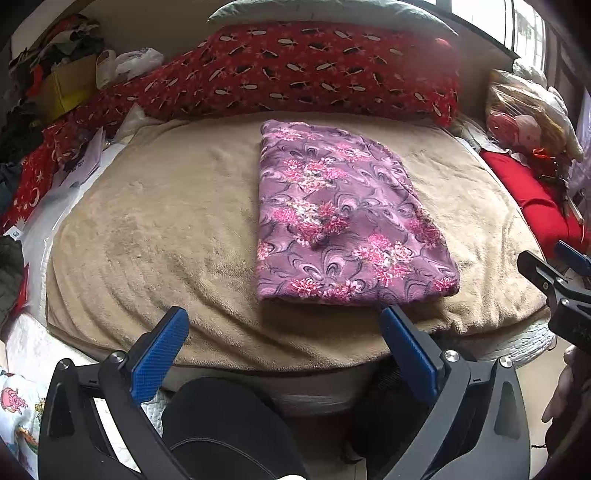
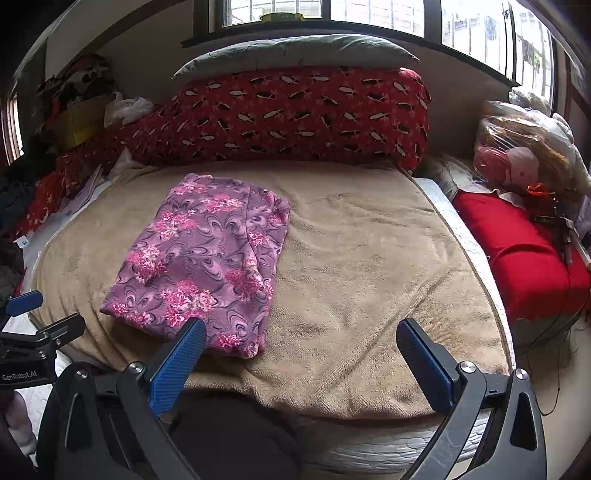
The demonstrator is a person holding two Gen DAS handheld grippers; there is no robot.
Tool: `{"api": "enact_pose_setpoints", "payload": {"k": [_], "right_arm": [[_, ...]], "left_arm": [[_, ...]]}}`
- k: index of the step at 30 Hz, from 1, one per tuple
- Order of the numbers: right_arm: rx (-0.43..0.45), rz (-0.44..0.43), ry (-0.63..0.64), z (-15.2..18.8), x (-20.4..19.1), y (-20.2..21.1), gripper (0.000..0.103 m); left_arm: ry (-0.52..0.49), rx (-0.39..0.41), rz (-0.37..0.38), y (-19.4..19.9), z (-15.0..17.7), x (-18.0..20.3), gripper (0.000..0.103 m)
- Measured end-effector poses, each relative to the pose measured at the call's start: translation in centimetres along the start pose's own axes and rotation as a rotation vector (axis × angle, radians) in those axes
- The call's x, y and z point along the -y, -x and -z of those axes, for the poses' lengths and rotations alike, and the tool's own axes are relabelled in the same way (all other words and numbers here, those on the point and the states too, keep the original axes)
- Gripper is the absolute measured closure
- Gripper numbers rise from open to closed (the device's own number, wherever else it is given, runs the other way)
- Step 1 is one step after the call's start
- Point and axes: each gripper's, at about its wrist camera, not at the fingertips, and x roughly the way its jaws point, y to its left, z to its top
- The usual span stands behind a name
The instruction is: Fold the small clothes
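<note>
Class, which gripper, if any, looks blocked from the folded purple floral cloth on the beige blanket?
Probably neither. The left gripper and right gripper are open, and nothing lies between them and the purple floral cloth.

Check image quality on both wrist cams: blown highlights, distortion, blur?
Left wrist view: heavy fisheye bowing of the tan fleece blanket, dark vignette corners, folded purple floral garment sharp, window slightly blown. Right wrist view: same barrel distortion, window panes overexposed, garment evenly lit in soft daylight, no motion blur.
</note>
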Motion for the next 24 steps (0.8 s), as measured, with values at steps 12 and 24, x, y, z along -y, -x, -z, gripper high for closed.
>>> {"api": "enact_pose_setpoints", "payload": {"k": [12, 24], "right_arm": [[-0.011, 0.001, -0.001, -0.1, 0.0, -0.3, 0.0], [0.037, 0.0, -0.014, 0.1, 0.4, 1.3, 0.0]], "left_arm": [[0.0, 0.012, 0.001, 0.0, 0.3, 0.1, 0.0], [-0.009, 0.031, 0.014, 1.2, 0.6, 1.2, 0.0]]}}
